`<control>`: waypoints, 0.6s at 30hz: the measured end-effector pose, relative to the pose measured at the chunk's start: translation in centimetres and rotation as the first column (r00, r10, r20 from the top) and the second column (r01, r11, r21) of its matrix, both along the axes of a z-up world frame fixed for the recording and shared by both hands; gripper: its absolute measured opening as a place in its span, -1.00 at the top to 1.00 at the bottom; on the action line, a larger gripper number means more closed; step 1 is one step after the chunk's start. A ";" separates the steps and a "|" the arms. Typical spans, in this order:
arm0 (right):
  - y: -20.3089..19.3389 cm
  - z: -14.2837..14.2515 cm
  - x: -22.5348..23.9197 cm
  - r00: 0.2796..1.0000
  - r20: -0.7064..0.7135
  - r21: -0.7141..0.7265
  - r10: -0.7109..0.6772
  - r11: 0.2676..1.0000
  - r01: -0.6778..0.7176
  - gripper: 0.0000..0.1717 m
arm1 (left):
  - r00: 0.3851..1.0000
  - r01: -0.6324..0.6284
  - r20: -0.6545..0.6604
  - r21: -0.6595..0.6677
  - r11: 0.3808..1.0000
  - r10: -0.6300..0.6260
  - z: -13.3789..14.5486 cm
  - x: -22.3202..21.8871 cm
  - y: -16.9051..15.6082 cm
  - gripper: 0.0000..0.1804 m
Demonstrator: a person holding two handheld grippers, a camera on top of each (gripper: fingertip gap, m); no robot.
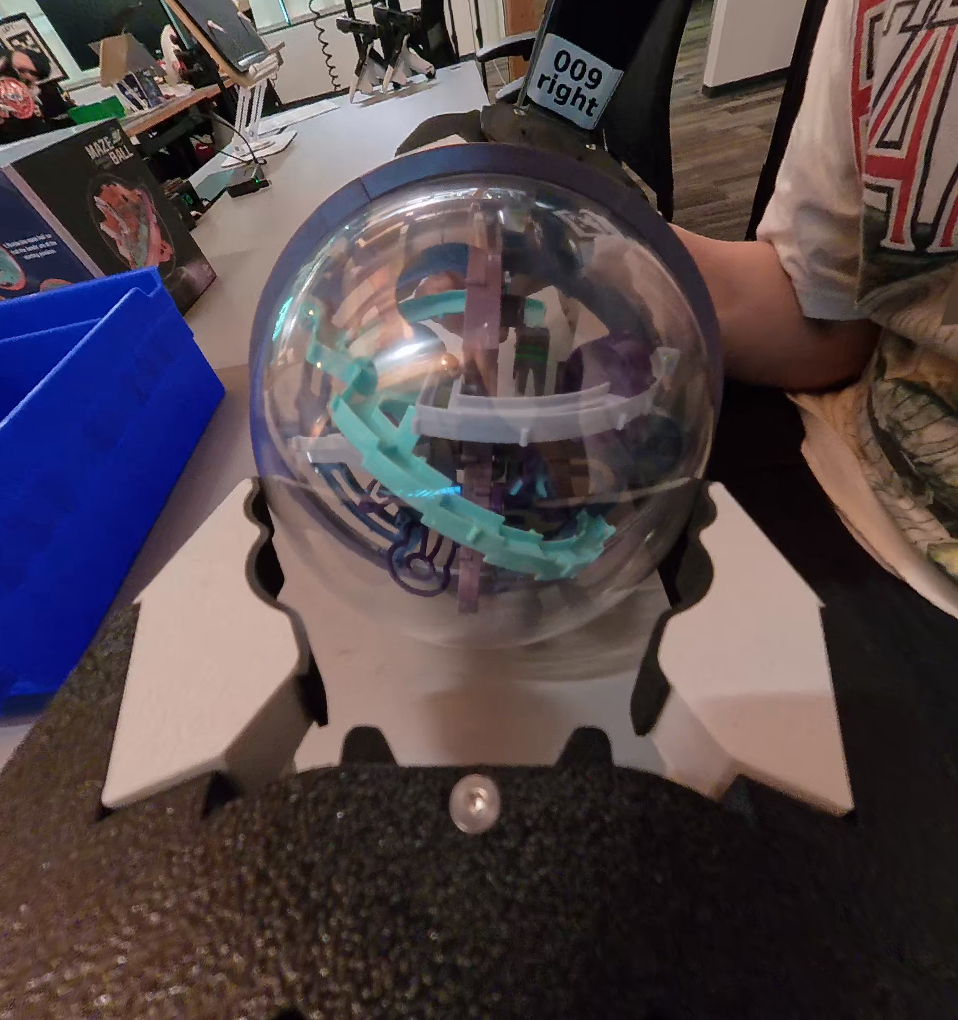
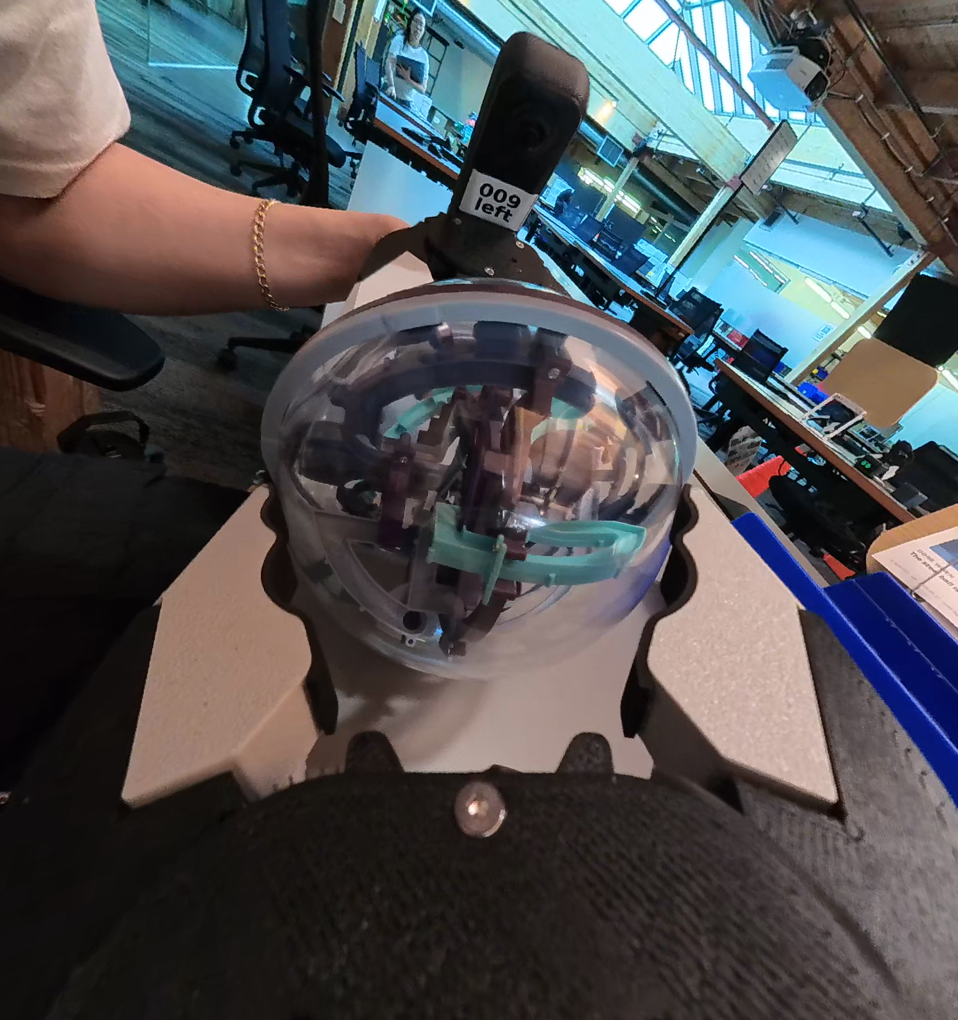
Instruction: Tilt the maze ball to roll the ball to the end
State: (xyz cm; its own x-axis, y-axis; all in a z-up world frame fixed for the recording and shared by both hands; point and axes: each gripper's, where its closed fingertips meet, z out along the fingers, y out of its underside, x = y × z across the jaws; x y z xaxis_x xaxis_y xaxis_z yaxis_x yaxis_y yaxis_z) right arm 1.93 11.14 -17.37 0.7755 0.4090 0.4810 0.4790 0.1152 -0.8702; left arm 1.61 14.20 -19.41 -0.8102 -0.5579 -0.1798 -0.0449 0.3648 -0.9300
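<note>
We hold the clear plastic maze sphere [image 1: 485, 397] above the pale worktop [image 1: 201, 635] between both grippers, left [image 1: 482, 497] and right [image 2: 477, 497], fingers [image 1: 264, 530] spread wide, pressing opposite sides so joint tilting steers the ball.

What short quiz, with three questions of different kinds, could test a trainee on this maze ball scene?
1. True or false: only one claw is around the maze ball.
2. Multiple choice: what stands to the left of the sphere in the left wrist view? A) a red bucket B) a blue bin C) a green tray
3. Fill in: the long stepped track crossing the front of the sphere in the left wrist view is ____ in colour.

Key
1. False: the left claw and the right claw grip the sphere from opposite sides.
2. B
3. Teal
</note>
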 end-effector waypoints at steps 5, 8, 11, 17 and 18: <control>0.1 0.2 -0.5 1.000 0.019 0.013 -0.002 1.000 0.001 -0.57 | 1.000 0.016 0.024 0.015 1.000 -0.016 0.0 -0.3 0.0 -0.58; 0.3 0.3 -0.9 0.999 0.032 0.018 -0.004 1.000 0.003 -0.58 | 0.999 0.028 0.045 0.016 0.999 -0.029 0.0 -0.4 0.0 -0.60; 0.5 0.2 -1.2 0.998 0.055 0.011 -0.014 1.000 0.014 -0.61 | 0.996 0.041 0.073 0.026 0.999 -0.043 0.0 -0.4 -0.2 -0.62; 0.0 -0.1 -1.4 0.994 0.074 0.040 -0.084 0.996 0.081 -0.64 | 0.992 0.059 0.104 0.061 0.996 -0.065 0.2 -0.5 -1.0 -0.62; -0.1 -0.1 -1.5 0.991 0.077 0.052 -0.105 0.993 0.101 -0.65 | 0.991 0.063 0.110 0.074 0.995 -0.071 0.2 -0.6 -1.1 -0.62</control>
State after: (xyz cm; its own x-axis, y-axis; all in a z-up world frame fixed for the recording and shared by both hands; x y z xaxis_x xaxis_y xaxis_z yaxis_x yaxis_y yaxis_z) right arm 0.41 11.07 -17.51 0.7707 0.3037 0.5602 0.5582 0.1022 -0.8234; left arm 1.04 13.08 -19.25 -0.8180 -0.4856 -0.3084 0.0851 0.4280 -0.8998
